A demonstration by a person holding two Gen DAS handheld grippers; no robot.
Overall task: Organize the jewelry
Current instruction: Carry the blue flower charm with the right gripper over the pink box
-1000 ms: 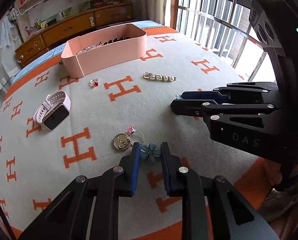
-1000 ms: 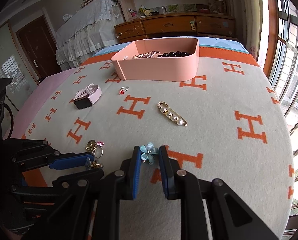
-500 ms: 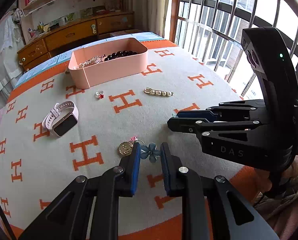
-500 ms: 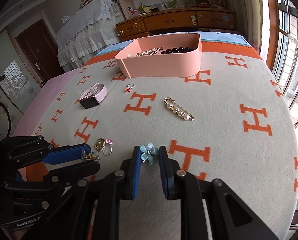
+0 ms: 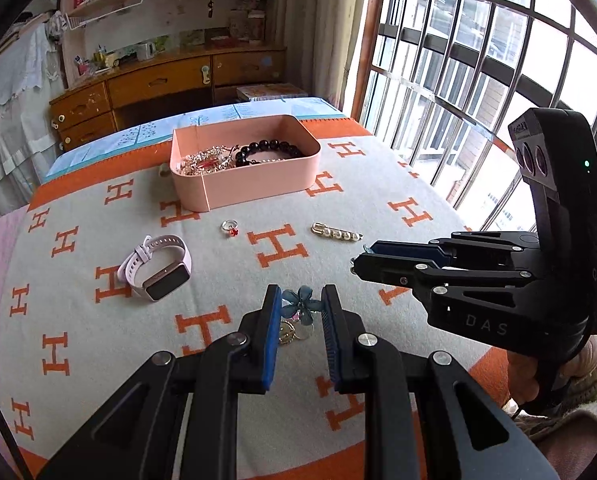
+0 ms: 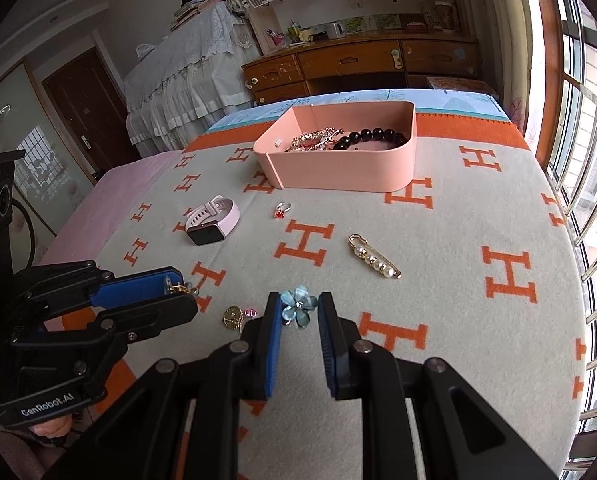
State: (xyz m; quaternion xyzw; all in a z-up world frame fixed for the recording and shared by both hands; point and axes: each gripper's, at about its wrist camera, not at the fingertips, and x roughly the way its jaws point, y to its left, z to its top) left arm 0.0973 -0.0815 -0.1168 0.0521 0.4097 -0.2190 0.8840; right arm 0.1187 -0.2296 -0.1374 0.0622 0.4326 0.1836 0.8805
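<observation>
Left gripper (image 5: 300, 300), left wrist view: pads clamped on a small blue petal-shaped flower charm (image 5: 298, 307), held above the grey blanket with orange H letters (image 5: 98, 340). A gold coin keyring (image 5: 288, 334) lies right under it. The right gripper (image 5: 358, 258) sits off to the right, jaws nearly together on something thin, only an edge showing. The pink oblong plastic tray (image 5: 258, 190) with beads and chains is well apart, at the far end.

Right wrist view: right gripper pinches a second blue flower charm (image 6: 298, 307). The left gripper shows a gold hook poking out of its tips.

Risks, as a judgement: both charms are held only by petal edges, so a tilt or jolt on the way to the tray could slip one out. Hooks may snag the blanket or the tray's chains. The two grippers could bump at the tray.
</observation>
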